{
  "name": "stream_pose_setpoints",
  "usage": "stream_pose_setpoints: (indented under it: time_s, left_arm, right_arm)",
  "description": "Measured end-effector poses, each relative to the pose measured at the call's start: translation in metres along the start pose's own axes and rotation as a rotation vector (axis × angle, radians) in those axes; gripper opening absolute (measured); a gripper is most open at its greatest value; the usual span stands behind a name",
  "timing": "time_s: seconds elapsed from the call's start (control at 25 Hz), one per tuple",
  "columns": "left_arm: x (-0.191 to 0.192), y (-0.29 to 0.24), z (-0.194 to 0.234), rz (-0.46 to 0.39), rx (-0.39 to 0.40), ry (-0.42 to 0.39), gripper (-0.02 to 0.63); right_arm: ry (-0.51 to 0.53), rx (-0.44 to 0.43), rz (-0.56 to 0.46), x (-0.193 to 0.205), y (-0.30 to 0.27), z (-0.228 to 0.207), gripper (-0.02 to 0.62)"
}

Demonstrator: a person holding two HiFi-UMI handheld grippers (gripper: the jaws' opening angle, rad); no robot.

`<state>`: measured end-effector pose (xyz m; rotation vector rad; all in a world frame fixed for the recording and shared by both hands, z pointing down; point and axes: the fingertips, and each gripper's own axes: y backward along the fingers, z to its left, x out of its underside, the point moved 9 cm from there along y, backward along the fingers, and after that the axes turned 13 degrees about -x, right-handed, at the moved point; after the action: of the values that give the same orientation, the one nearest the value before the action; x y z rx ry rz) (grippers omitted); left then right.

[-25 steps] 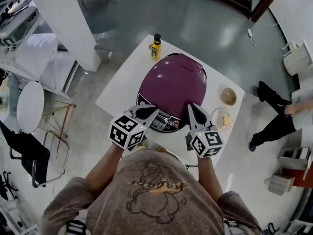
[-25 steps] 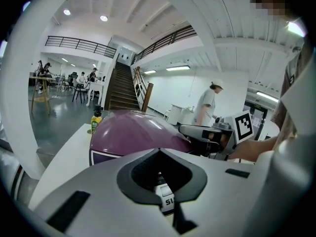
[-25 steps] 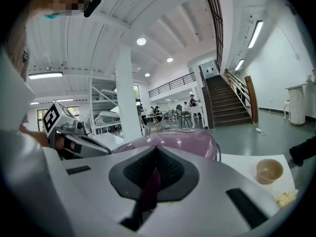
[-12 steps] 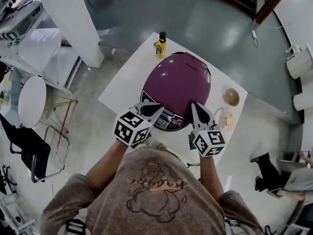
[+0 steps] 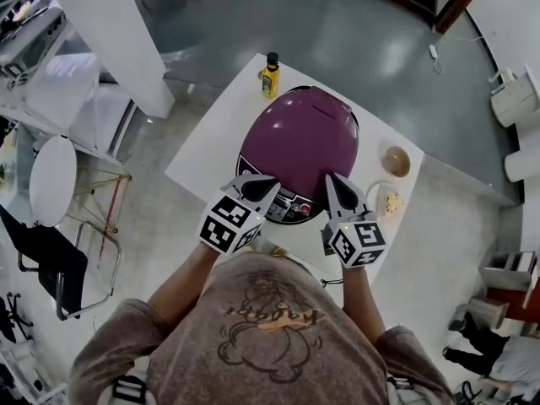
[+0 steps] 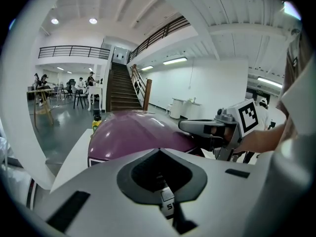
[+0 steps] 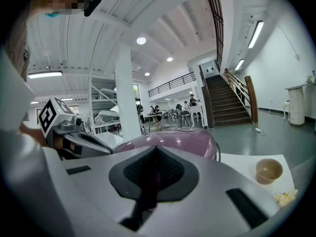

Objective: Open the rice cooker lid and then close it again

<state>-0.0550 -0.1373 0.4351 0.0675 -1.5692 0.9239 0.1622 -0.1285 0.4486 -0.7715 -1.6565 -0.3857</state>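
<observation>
Rice cooker [image 5: 301, 142] closed, just ahead of left gripper [image 5: 256, 183], right gripper [image 5: 332, 180], jaws together

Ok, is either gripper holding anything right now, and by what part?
Nothing is held. The left gripper and the right gripper are both shut with nothing between their jaws, poised at the front of the closed rice cooker.
</observation>
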Motion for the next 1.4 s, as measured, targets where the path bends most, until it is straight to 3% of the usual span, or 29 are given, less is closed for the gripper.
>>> stream_pose_setpoints:
  time_s: [0.48,0.68,1.4]
  left_arm:
    - [0.0,0.002,0.003,-0.019,0.022,0.01,0.02]
    - [0.0,0.005,0.009,-0.042,0.047,0.072,0.02]
    - [-0.016,0.004,0.003,-0.095,0.116,0.084,0.02]
  right_arm:
    - [0.038,-0.01,0.025,-0.005,-0.002,0.003,0.002]
    - [0.066,-0.011,0.031,-0.01,-0.002,0.005,0.002]
    - [0.2,-0.062,-0.03,-0.071,0.009,0.007,0.003]
